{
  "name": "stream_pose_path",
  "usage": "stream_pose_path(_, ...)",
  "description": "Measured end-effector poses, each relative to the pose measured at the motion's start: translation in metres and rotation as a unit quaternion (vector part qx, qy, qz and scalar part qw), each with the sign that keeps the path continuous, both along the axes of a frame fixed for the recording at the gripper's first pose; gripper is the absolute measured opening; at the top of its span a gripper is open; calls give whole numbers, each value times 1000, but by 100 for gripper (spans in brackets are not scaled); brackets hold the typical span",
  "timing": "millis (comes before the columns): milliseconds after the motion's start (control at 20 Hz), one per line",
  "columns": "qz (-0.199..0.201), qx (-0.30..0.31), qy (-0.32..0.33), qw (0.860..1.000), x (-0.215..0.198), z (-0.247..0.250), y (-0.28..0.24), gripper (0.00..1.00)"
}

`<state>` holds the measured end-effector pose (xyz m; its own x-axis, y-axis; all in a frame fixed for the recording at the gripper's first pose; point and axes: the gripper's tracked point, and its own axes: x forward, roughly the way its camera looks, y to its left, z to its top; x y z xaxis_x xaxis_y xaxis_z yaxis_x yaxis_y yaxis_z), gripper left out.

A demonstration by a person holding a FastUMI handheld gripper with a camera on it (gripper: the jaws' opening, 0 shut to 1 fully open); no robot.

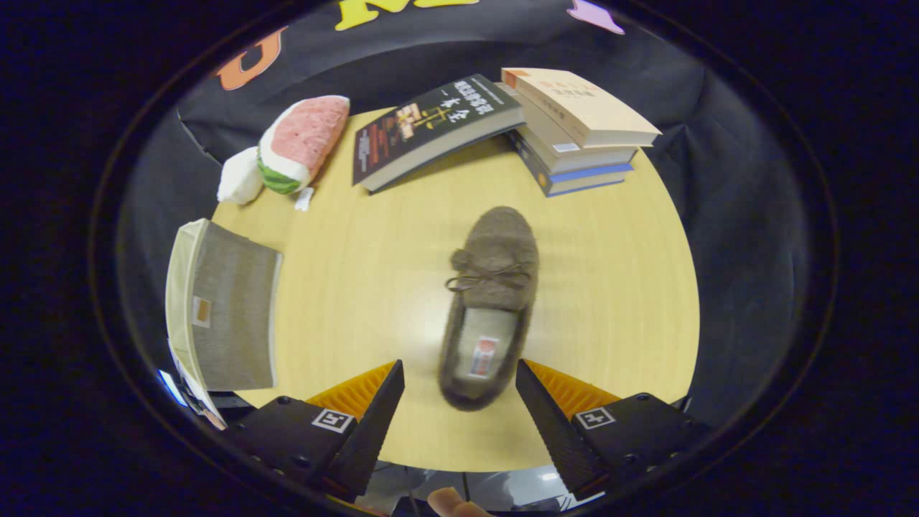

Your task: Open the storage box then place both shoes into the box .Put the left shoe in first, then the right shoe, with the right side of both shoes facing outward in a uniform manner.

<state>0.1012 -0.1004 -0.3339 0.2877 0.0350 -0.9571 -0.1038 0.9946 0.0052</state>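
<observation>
The round pale wooden table (pixel 610 301) takes up most of the scene, its top lit and bare around the middle. On its left side stands the grey fabric storage box with cream trim (pixel 226 316), its lid or flap face turned toward the centre of the table and a small tag on it; whether it is open cannot be told from here. At the far right of the table is a stack of books (pixel 581 136), a beige-covered one on top and a blue-edged one at the bottom. Leaning against that stack, to its left, is a black-covered book (pixel 423 129), tilted with its lower edge on the table. At the far left lies a plush toy shaped like a watermelon slice, pink, white and green (pixel 298 143), partly over the table's edge.

Near the middle of the table, well apart from the box, sits a brown fuzzy slipper-style shoe with a small bow (pixel 492 301), toe pointing away and heel toward the gripper, its lined opening with a label facing up.

The gripper (pixel 459 391) hangs above the near part of the table with its fingers spread wide apart, the heel of the shoe between them and neither finger touching it.
</observation>
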Motion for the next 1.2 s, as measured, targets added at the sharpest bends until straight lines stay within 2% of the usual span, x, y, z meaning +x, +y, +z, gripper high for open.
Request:
stream_pose_path(300,-28,-65,7,997,23,-45,-59,95)
stream_pose_path(400,-31,-57,7,998,30,-54,-60,88)
stream_pose_path(450,-26,-52,11,998,30,-59,-59,84)
stream_pose_path(600,-18,-20,15,1000,32,-67,-44,47)
stream_pose_path(700,-3,-2,17,1000,35,-69,-33,38)
stream_pose_path(750,-17,-6,24,1000,31,-71,-32,37)
stream_pose_path(800,-27,-4,22,999,33,-71,-32,11)
stream_pose_path(900,-37,-4,16,999,33,-69,-33,11)
stream_pose_path(950,-45,1,15,999,31,-68,-33,3)
stream_pose_path(1200,-66,30,23,997,13,-56,-26,1)
